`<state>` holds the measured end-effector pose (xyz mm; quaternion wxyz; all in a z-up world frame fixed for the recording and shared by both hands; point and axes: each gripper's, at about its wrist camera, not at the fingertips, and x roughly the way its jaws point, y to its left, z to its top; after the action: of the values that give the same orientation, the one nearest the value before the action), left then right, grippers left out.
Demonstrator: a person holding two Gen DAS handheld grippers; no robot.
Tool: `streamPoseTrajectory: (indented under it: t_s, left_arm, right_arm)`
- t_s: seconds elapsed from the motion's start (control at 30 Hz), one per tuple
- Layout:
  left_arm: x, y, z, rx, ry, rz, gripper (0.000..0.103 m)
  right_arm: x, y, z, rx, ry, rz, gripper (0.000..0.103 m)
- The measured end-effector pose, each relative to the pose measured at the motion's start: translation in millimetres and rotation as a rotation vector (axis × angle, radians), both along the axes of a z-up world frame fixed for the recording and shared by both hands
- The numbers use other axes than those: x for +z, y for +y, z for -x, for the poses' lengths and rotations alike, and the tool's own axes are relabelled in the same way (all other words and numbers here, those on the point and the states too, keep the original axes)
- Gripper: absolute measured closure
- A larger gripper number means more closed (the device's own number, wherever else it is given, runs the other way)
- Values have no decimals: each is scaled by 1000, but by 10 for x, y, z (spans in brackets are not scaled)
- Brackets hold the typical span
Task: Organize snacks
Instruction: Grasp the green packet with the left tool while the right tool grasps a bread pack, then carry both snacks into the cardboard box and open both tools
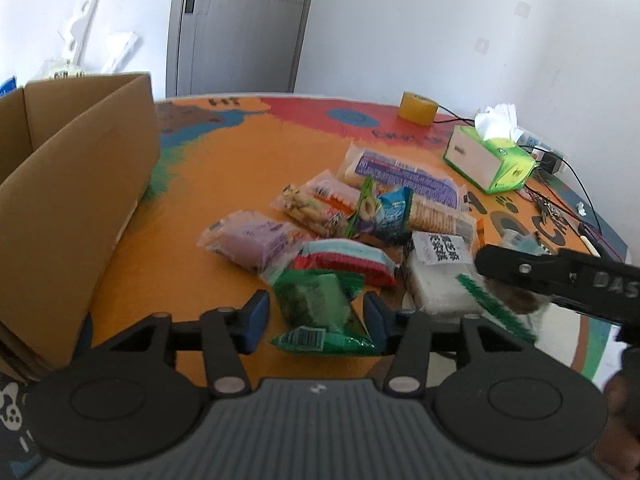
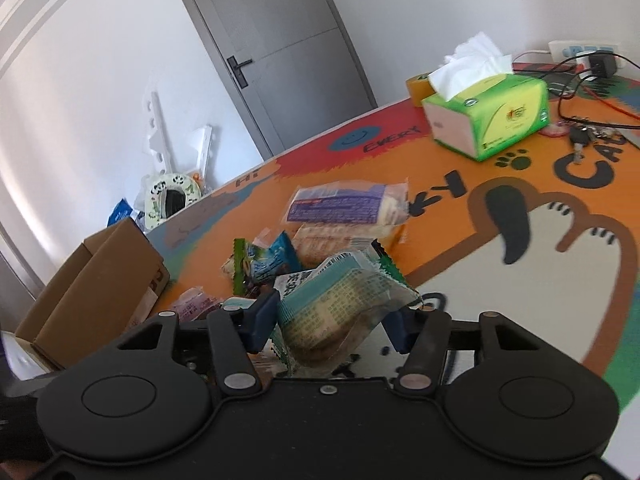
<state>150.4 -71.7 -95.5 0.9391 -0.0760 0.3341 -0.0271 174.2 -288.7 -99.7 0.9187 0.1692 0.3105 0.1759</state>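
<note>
White walls and a grey door [image 1: 240,24] sit behind a bench [image 1: 224,168] with a loud orange cartoon print. On its left edge stands an open cardboard box [image 1: 76,184]. Mid-bench there's a loose pile of snacks [image 1: 360,212]: a purple-labelled pack at the back, cracker sleeves, a blue pouch, a lilac pack, a red-and-blue pack, and a white block with a printed label.

The left gripper [image 1: 316,314] has its fingers spread on either side of a green packet [image 1: 320,308] at the near edge of the pile. The blue pads sit just beside the wrapper; can't really tell if they're actually touching it.

The right gripper [image 2: 332,320] is pinching a clear packet with a teal end [image 2: 340,304], tilted and lifted off the bench, in front of the pile. From the left camera that gripper comes in from the right, blurry.

Off to the far right: a green tissue box [image 2: 492,116], a yellow tape roll [image 1: 418,108], keys and some cables.
</note>
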Motion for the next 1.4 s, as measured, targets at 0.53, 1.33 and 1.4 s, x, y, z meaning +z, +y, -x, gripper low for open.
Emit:
streamPoseTrajectory:
  t_s: [0.53, 1.33, 1.4]
  left_arm:
    - [197, 22, 174, -13, -77, 18, 71]
    - [795, 595, 542, 82, -258, 56, 71]
    - [836, 665, 564, 99, -269, 52, 71]
  right_arm:
    - [63, -105, 106, 26, -46, -79, 83]
    - [432, 432, 160, 122, -129, -112, 83]
    - [469, 535, 157, 143, -137, -119, 83]
